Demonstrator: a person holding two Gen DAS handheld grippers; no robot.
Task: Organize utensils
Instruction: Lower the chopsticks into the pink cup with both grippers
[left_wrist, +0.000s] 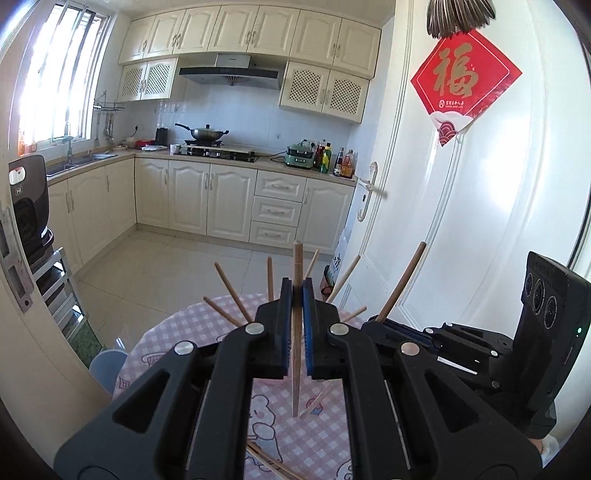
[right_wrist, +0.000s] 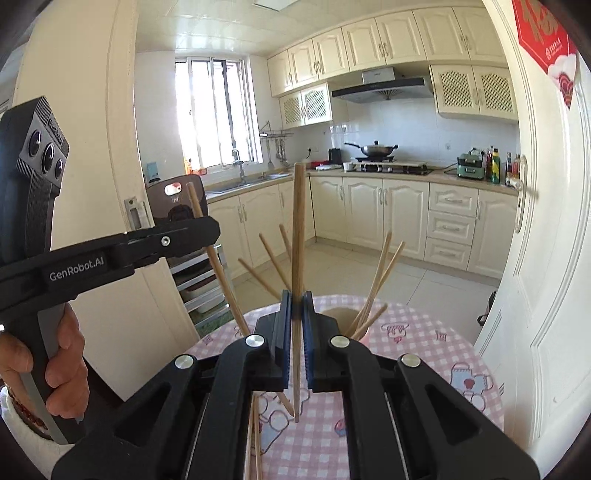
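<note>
Both jaws are clamped down right now, each pinching its own chopstick. Our left gripper (left_wrist: 297, 295) has a darker wooden chopstick (left_wrist: 296, 332) squeezed upright between its blue pads, top end poking above the fingertips and the thin tip hanging just over the pink checked tablecloth (left_wrist: 192, 332). Our right gripper (right_wrist: 297, 306) is doing the same with a lighter chopstick (right_wrist: 297, 240), which stands tall and pretty much vertical, tip down near the cloth. Just past the right jaws and a bit to their right we can see a tan holder cup (right_wrist: 338, 317) with several chopsticks (right_wrist: 376, 284) fanning out of it. From the left view, that same fan of sticks spreads out behind the jaws, but the cup itself is hidden by the fingers. Below the jaws, a few loose chopsticks (right_wrist: 255, 443) lie flat on the table. Farther off to the right sits a white door (left_wrist: 461, 221).
</note>
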